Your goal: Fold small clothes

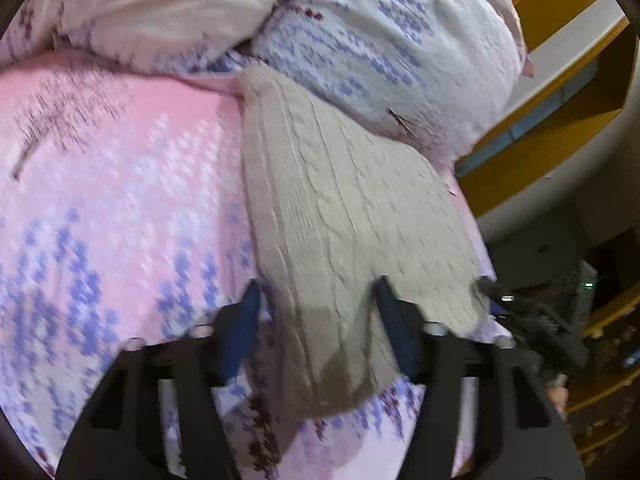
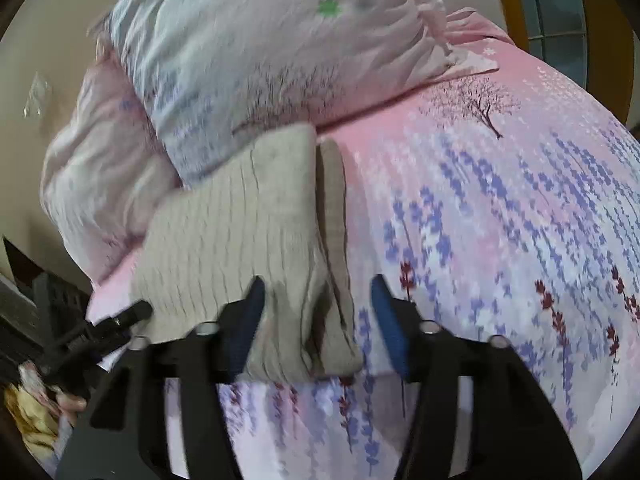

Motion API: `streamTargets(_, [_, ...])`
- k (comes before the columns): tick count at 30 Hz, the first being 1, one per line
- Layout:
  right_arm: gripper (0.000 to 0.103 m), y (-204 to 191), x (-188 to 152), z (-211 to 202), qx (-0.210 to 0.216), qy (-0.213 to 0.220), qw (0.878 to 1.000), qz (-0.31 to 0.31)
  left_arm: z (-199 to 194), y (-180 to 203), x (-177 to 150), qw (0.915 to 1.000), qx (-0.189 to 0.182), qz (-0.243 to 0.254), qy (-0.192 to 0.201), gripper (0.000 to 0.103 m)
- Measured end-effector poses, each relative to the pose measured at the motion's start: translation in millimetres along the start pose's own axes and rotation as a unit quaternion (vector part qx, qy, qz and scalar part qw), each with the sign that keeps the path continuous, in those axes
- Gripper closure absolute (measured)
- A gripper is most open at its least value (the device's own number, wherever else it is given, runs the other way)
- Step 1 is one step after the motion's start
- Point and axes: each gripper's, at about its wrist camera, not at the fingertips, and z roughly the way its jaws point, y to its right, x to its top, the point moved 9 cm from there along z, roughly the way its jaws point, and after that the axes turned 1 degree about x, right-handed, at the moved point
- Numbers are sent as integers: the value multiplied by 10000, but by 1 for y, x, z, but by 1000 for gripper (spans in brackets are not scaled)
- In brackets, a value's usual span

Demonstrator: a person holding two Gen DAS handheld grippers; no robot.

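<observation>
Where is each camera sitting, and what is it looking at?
Left wrist: on the left gripper, looking forward over the beige knitted garment on the pink bedsheet; its open blue-tipped fingers show, the right gripper at the right edge.
Right wrist: on the right gripper, looking at the same garment; its open fingers and the left gripper show.
Both share: garment, bedsheet, pillow.

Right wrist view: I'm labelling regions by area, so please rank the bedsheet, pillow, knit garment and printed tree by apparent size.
1. Bedsheet
2. Pillow, though its distance from the camera shrinks it
3. Knit garment, enlarged by nearness
4. Printed tree
</observation>
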Motion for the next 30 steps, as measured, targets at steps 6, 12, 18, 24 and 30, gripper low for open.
streamTargets(6, [33, 5, 26, 24, 559, -294, 9966, 524, 11, 0, 22, 9970, 668, 387, -45, 20])
streamTargets(12, [30, 11, 34, 56, 609, -623, 9937, 702, 22, 9, 33, 9932, 897, 744, -77, 16])
streamTargets(18, [35, -1, 31, 63, 920, -759, 9907, 652, 31, 12, 39, 9960, 632, 619, -159, 16])
streamTargets(24, [44, -6, 29, 66, 1045, -846, 9891, 598, 43, 8, 41, 9991, -135, -95, -379, 21])
streamTargets(30, [70, -3, 22, 65, 1473, -896, 9820, 773, 40, -2, 45, 9952, -648, -656, -314, 53])
